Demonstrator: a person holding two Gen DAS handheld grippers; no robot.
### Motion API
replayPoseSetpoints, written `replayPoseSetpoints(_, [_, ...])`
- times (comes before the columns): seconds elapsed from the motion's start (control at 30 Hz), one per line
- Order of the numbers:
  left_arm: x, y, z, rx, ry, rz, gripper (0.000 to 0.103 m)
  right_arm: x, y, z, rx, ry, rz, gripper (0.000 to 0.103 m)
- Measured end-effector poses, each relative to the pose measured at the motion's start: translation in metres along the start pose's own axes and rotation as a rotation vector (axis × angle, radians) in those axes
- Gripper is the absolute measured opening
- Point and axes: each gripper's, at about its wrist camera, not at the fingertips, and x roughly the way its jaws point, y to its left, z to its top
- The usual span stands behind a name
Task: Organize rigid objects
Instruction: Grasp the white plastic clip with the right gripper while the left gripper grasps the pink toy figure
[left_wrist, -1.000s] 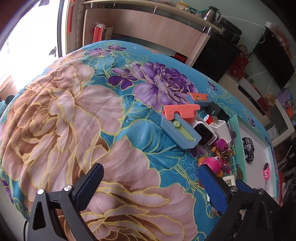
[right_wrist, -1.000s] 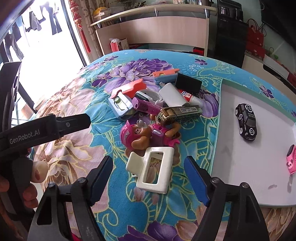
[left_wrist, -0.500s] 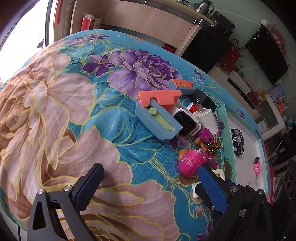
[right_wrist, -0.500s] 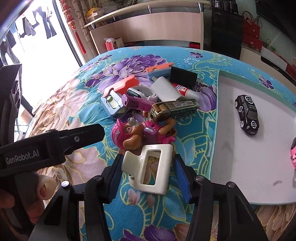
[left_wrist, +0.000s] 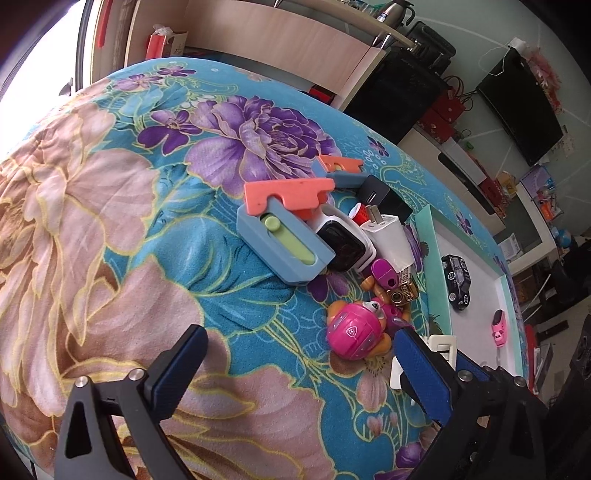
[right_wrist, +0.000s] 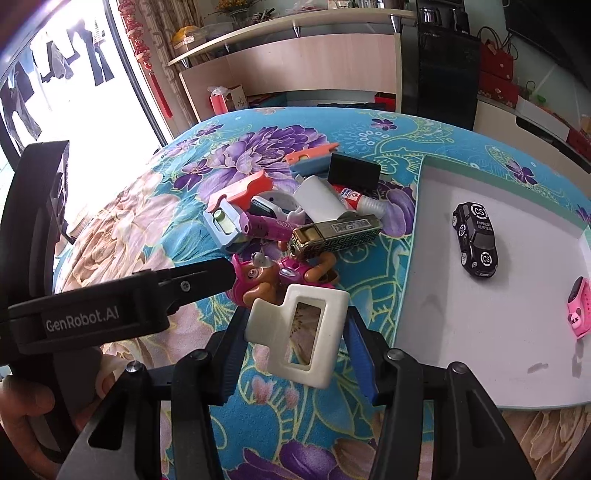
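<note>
cream rectangular clip (right_wrist: 301, 332) with open window | tilted, pinched at both sides | pile beside: pink pup toy (right_wrist: 258, 282), gold toy bus (right_wrist: 334, 236), blue-orange slider (left_wrist: 284, 243) | white tray (right_wrist: 443, 332): black car (right_wrist: 476, 240), pink shoe (right_wrist: 580, 308)

Bright daylight from a blown-out window (right_wrist: 92, 92) at left, soft shadows, sharp focus, strong fisheye bending at edges

The left gripper (left_wrist: 299, 363) stands open above the flowered cloth (left_wrist: 110, 221), with the pink toy dog (left_wrist: 356, 334) near its right finger.
</note>
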Motion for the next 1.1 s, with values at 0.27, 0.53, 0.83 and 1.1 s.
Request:
replayPoseSetpoints(0.27, [0.002,-0.003,0.001,0.008,0.000,-0.008,0.099,-0.020,-0.015,0.005,0.007,-0.052,-0.043,0.052])
replayPoseSetpoints(0.53, [0.016,-0.024,0.001,0.085,0.016,-0.005,0.088,-0.028,-0.039,0.005,0.076,-0.073,-0.074,0.052])
replayPoseSetpoints(0.83, [0.024,-0.038,-0.001,0.124,0.014,-0.064,0.061,-0.028,-0.044,0.006,0.093,-0.076,-0.069,0.052])
replayPoseSetpoints(1.1, [0.025,-0.039,-0.006,0.125,0.016,-0.096,0.048,-0.028,-0.044,0.005,0.096,-0.076,-0.067,0.052])
